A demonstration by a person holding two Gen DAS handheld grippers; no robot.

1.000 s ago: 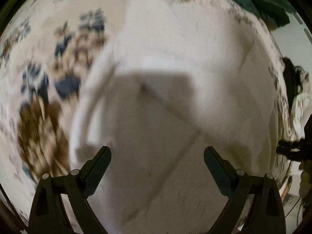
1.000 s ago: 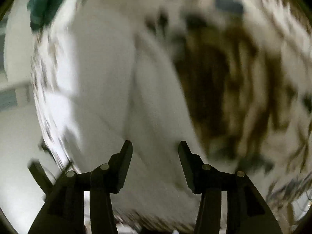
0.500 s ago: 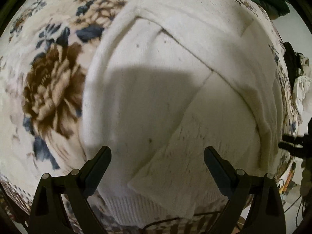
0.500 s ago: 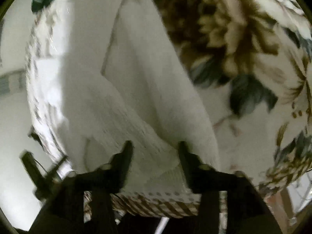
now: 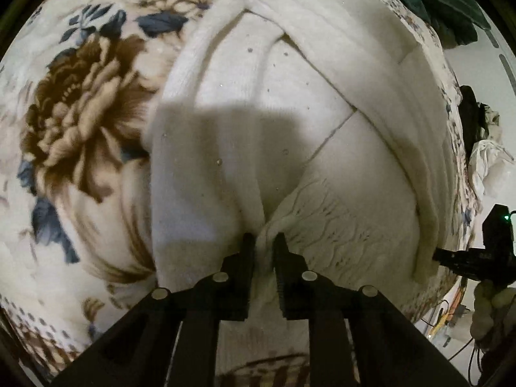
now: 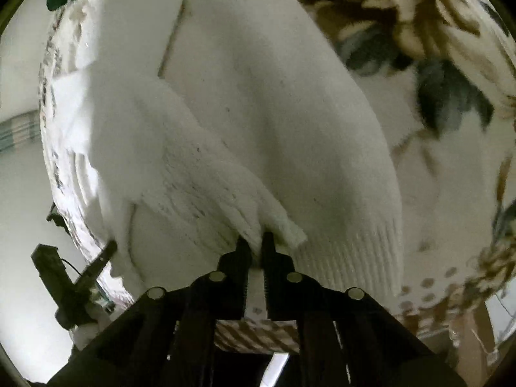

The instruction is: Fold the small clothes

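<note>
Now my left tool [image 5: 263, 238] is closing, its jaws pinching the near ribbed edge of the white sweater [image 5: 258, 113]. Likewise my right tool [image 6: 254, 242] is closing on a knitted fold at the hem. Partly folded, the sweater lies on the flowered blanket [image 5: 71, 122].
</note>
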